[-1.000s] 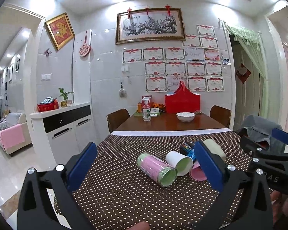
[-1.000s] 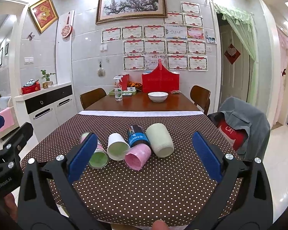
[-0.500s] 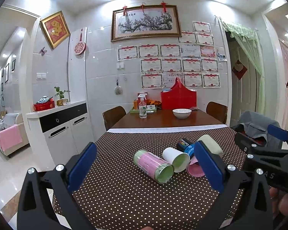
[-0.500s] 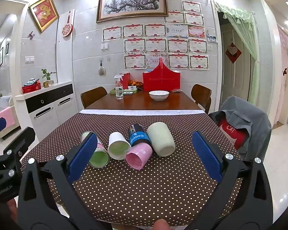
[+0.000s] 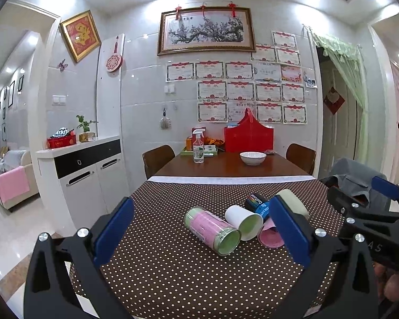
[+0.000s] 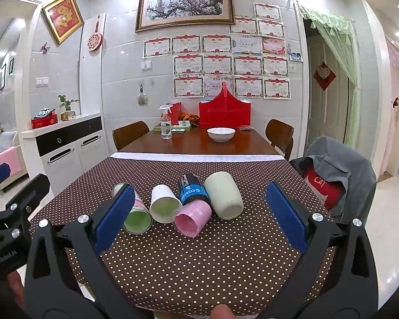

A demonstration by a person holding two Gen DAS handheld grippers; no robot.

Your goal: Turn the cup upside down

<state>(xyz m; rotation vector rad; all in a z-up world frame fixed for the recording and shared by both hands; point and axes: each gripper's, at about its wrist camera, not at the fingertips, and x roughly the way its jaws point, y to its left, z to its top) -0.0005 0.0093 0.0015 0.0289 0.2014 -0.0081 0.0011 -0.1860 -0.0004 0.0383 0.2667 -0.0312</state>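
Several cups lie on their sides on the dotted brown tablecloth (image 6: 199, 265): a pink-and-green cup (image 6: 137, 216) (image 5: 212, 230), a white cup (image 6: 163, 203) (image 5: 243, 222), a pink cup (image 6: 192, 218) (image 5: 268, 235), a dark blue cup (image 6: 192, 188) (image 5: 258, 203) and a pale green cup (image 6: 223, 195) (image 5: 292, 199). My left gripper (image 5: 199, 234) is open and empty, near the table's front left. My right gripper (image 6: 199, 218) is open and empty, in front of the cups.
Beyond the cloth the wooden table (image 6: 199, 143) holds a white bowl (image 6: 220, 134), a spray bottle (image 6: 166, 126) and a red bag (image 6: 224, 114). Chairs stand at both sides; one with a grey jacket (image 6: 337, 170) is at the right. A white sideboard (image 6: 63, 143) stands left.
Both grippers have risen and drawn back slightly, so the cups sit lower in view. The cups have not moved and both grippers stay open.
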